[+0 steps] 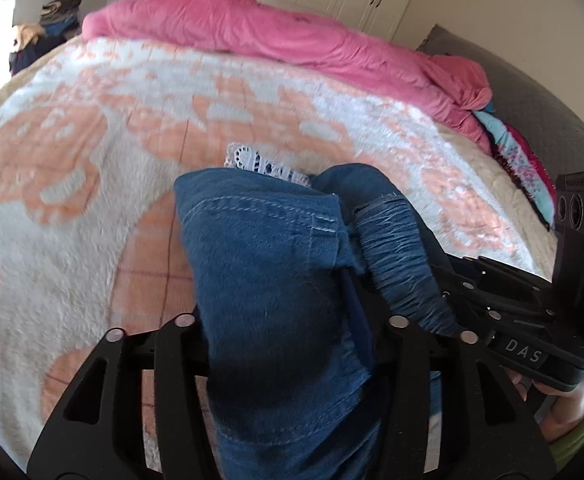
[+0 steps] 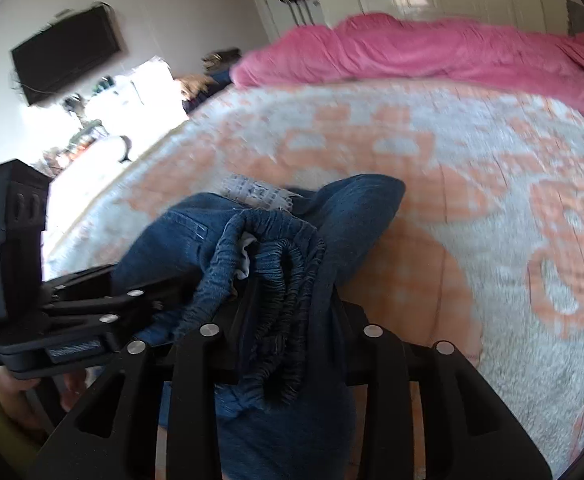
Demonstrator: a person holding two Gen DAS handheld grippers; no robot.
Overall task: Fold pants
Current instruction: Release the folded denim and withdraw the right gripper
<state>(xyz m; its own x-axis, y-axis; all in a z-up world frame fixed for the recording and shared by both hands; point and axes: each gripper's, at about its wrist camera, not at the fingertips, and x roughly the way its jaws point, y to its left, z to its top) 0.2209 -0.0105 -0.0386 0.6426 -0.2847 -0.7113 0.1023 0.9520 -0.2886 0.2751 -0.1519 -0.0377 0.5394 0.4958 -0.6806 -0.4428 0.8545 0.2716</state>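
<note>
Pants [image 1: 275,280]: soft, heavy denim; grip waistband [image 2: 279,280].
Left claw [image 1: 287,332]: clenched on pants.
Right claw [image 2: 292,340]: clenched on waistband, bed [image 1: 71,240] at 12 o'clock.

One pair of blue jeans [image 1: 275,272] is hanging bunched over one bed [image 1: 71,208], which is wearing one peach-and-white blanket [image 1: 51,152] and one pink duvet [image 1: 251,28]. Two claws are showing, left [image 1: 292,344] and right [image 2: 287,360]. One television [image 2: 65,54] is hanging on the wall.
</note>
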